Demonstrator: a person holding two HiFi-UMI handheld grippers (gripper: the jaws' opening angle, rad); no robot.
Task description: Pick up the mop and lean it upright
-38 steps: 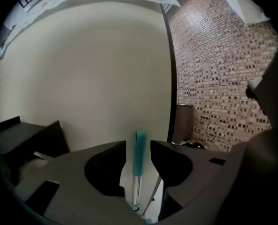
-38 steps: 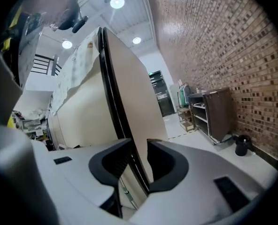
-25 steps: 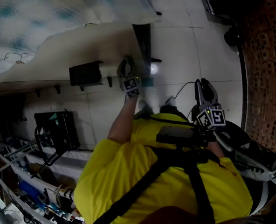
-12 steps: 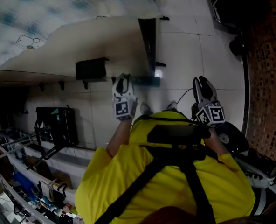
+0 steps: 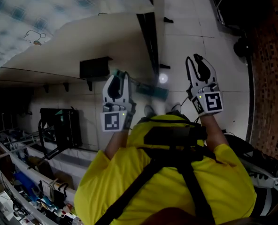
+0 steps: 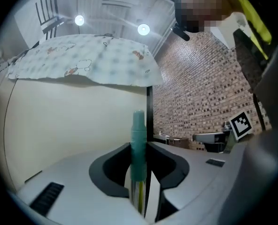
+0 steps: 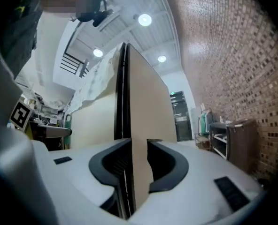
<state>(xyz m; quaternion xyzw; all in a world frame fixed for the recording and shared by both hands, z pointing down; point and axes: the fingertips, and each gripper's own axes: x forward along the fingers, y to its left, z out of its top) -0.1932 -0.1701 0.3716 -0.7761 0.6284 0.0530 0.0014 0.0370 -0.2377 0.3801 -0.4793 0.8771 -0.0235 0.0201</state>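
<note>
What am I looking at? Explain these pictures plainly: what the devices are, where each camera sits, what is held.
No robot here: a person in a yellow shirt holds a two-jaw gripper in each hand. The top-down picture comes from a camera on the person's head. The other two come from cameras riding on each gripper, looking along its jaws. The left gripper is clamped on the teal end of a mop handle, metal shaft below it. The right gripper has its jaws apart and holds nothing. Underneath is a pale tiled floor; the mop's head is not visible.
</note>
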